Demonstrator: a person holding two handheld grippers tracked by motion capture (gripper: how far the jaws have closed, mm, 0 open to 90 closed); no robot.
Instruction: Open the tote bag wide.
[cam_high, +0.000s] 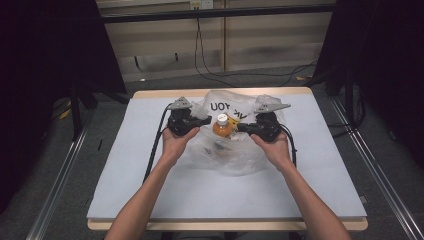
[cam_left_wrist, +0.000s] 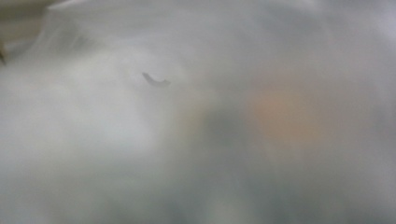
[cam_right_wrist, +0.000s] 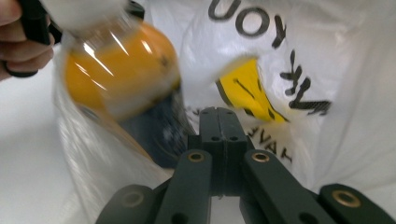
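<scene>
A translucent white plastic bag (cam_high: 235, 150) printed with black letters lies crumpled on the table's far middle. An orange drink bottle (cam_high: 222, 126) with a white cap stands in it, between the two grippers. My left gripper (cam_high: 207, 120) reaches in from the left, jaws together on the bag's film; blurred plastic bag (cam_left_wrist: 140, 140) lies against its camera, with an orange blur of the bottle (cam_left_wrist: 280, 116) behind. My right gripper (cam_right_wrist: 218, 114) has its jaws shut at the bag (cam_right_wrist: 327, 56) beside the bottle (cam_right_wrist: 121, 74). My right gripper (cam_high: 241, 127) comes in from the right.
A pale mat covers the table (cam_high: 150, 190), with bare room in front and at both sides. Black cables (cam_high: 152, 150) trail from the grippers toward the near edge. A hand (cam_right_wrist: 21, 42) on the other gripper shows past the bottle. Dark curtains and floor cables lie beyond the table.
</scene>
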